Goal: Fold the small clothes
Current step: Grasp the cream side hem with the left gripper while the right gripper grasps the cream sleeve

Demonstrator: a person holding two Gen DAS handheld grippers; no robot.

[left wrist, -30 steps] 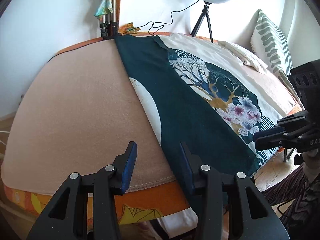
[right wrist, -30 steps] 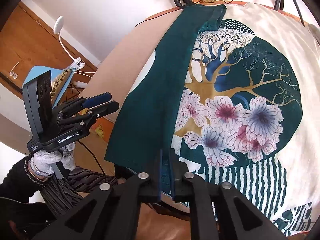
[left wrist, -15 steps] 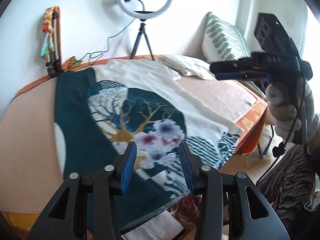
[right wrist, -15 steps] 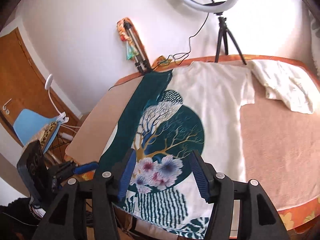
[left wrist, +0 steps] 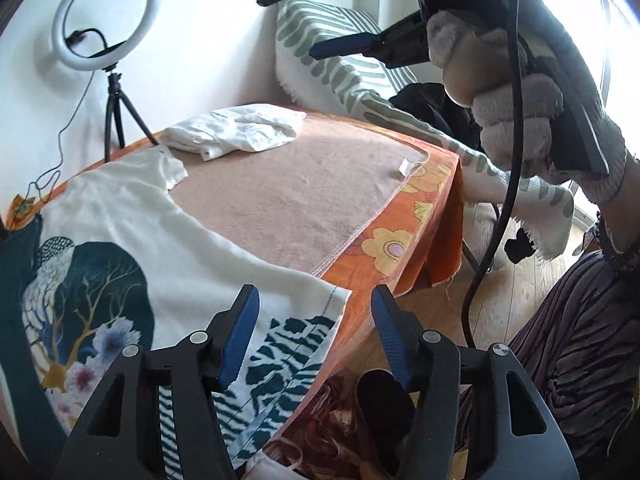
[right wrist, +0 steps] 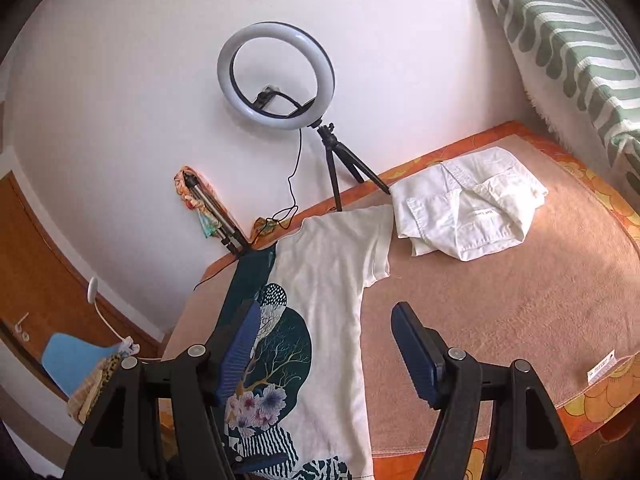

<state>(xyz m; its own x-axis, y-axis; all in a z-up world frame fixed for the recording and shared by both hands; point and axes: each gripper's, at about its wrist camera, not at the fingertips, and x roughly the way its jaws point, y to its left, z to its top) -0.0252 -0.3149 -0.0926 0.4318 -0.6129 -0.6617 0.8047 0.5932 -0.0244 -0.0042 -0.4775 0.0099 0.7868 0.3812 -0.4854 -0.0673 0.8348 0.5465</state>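
The printed T-shirt [right wrist: 320, 312] is seen in the right wrist view laid out flat on the pink blanket [right wrist: 500, 304], one side folded over, with a folded white shirt [right wrist: 468, 208] touching its sleeve near the ring light [right wrist: 276, 76]; a brown door [right wrist: 36, 272] and blue chair [right wrist: 68, 360] are shown only there. The right gripper [right wrist: 324, 352] is held spread and empty above the blanket, its jaws having just been opening. Only in the left wrist view are the shirt's bottom corner [left wrist: 320, 308] at the orange bed edge [left wrist: 396, 224] and the gloved hand [left wrist: 516, 92] shown, the left gripper [left wrist: 316, 336] likewise spread, empty and just opened further.
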